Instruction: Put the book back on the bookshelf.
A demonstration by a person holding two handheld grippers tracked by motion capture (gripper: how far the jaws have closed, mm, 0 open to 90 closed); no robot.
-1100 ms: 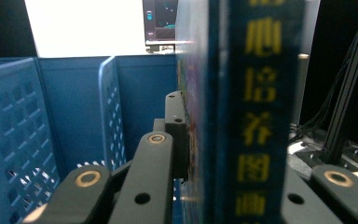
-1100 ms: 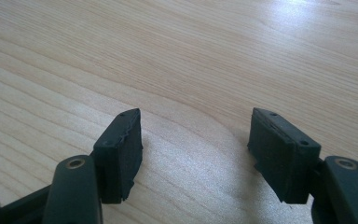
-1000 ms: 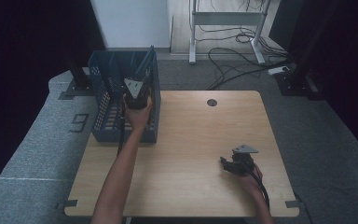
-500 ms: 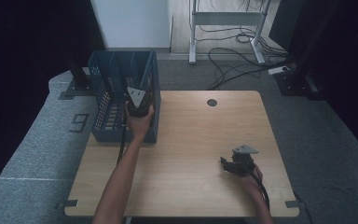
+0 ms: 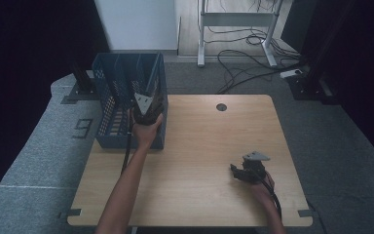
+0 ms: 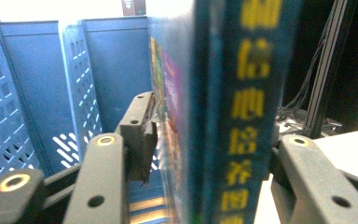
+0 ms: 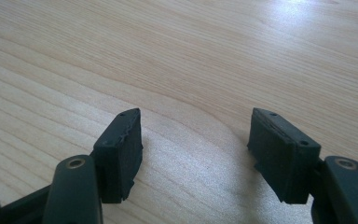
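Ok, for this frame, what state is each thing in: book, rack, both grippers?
Book: upright in the rack, spine toward the left gripper, between its jaws.
Rack: upright at the table's left edge.
Left gripper: jaws have just been opening; left pad clear of the book.
Right gripper: open, empty, low over the table.

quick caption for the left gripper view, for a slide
Left gripper, its jaws just opening, around an upright book with yellow spine lettering, beside the blue basket.
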